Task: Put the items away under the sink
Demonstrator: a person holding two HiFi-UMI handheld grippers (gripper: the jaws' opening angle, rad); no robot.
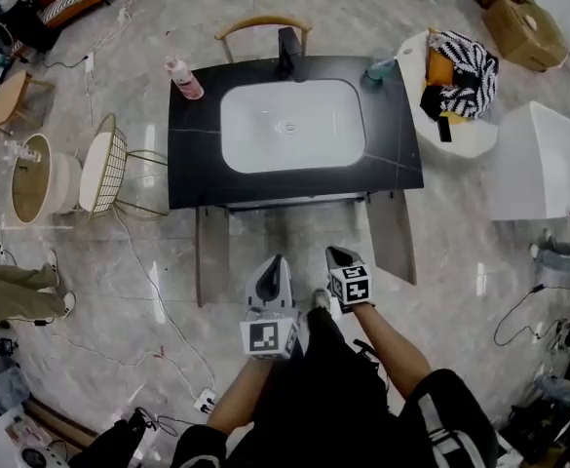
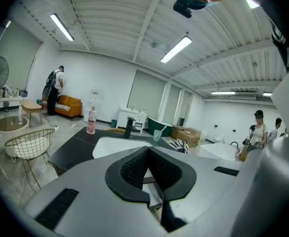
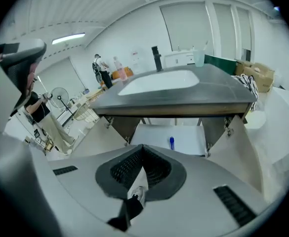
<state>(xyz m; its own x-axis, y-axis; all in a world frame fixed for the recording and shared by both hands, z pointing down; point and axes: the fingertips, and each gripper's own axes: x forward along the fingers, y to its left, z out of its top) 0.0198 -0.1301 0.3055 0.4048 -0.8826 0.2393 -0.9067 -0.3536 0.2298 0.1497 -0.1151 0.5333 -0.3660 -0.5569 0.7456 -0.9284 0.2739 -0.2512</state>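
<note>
A black vanity top (image 1: 197,154) with a white sink (image 1: 292,125) and a black faucet (image 1: 288,52) stands ahead of me. On its left rear corner is a pink bottle (image 1: 182,78), and a teal cup (image 1: 380,67) stands at the right rear. Both cabinet doors (image 1: 210,256) below hang open. Inside, a small blue item (image 3: 172,142) lies on the white cabinet floor. My left gripper (image 1: 273,264) and right gripper (image 1: 339,254) hover side by side in front of the open cabinet. Both are shut and hold nothing.
A wire basket stool (image 1: 109,169) and a round wooden tub (image 1: 33,178) stand left of the vanity. At the right are a white stool with striped cloth (image 1: 460,76) and a white tub (image 1: 543,159). Cables (image 1: 158,310) trail on the floor. A person's legs (image 1: 17,295) show at far left.
</note>
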